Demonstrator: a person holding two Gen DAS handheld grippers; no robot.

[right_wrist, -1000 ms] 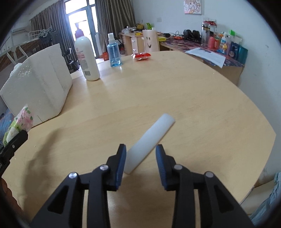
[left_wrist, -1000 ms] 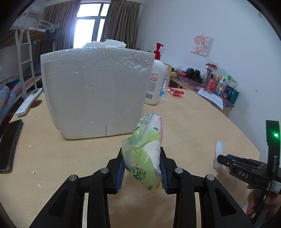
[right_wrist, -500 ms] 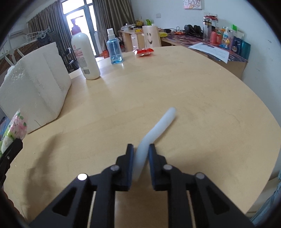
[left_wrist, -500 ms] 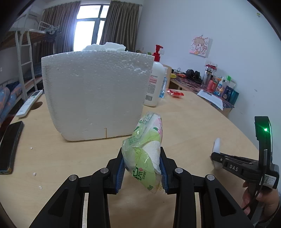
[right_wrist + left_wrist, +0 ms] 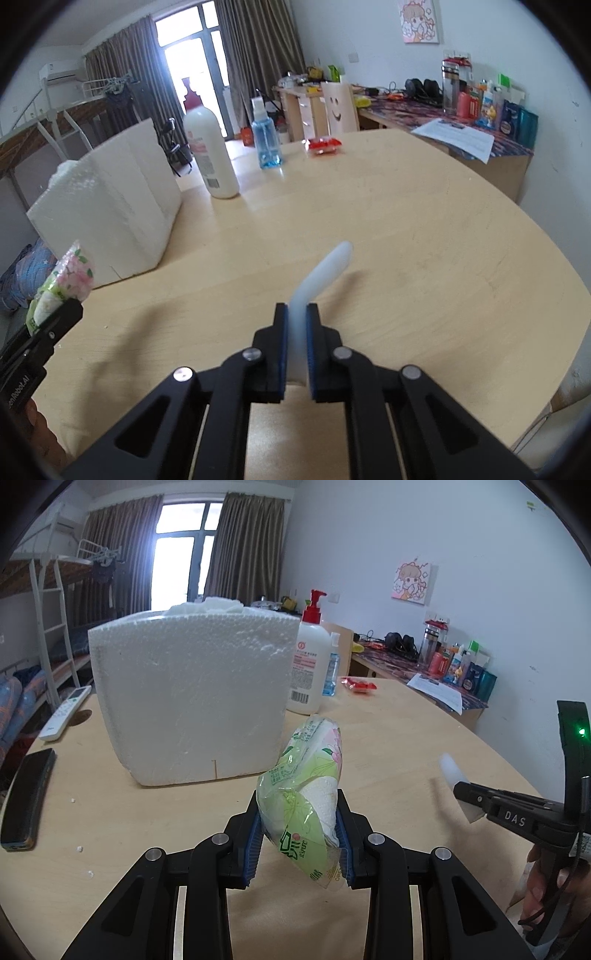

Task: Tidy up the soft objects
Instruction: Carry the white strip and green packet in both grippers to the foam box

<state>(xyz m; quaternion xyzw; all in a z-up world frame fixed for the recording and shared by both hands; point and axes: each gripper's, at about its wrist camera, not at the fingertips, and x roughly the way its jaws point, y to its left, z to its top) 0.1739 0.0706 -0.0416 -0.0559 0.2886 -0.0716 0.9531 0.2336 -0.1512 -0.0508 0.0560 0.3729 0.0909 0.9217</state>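
Green tissue pack [image 5: 303, 797] clamped in my left tongs [image 5: 300, 830] | white foam tube [image 5: 317, 284] pinched in my right tongs [image 5: 295, 343], lifted off table [image 5: 424, 229] | foam box [image 5: 192, 698] far left

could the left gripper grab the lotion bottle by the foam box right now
Probably not as things stand: the left gripper is shut on the tissue pack, so its jaws are occupied. The lotion bottle stands past the foam box, with open table leading to it.

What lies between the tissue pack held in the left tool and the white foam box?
Only bare table lies between the tissue pack and the foam box; the left wrist view shows this.
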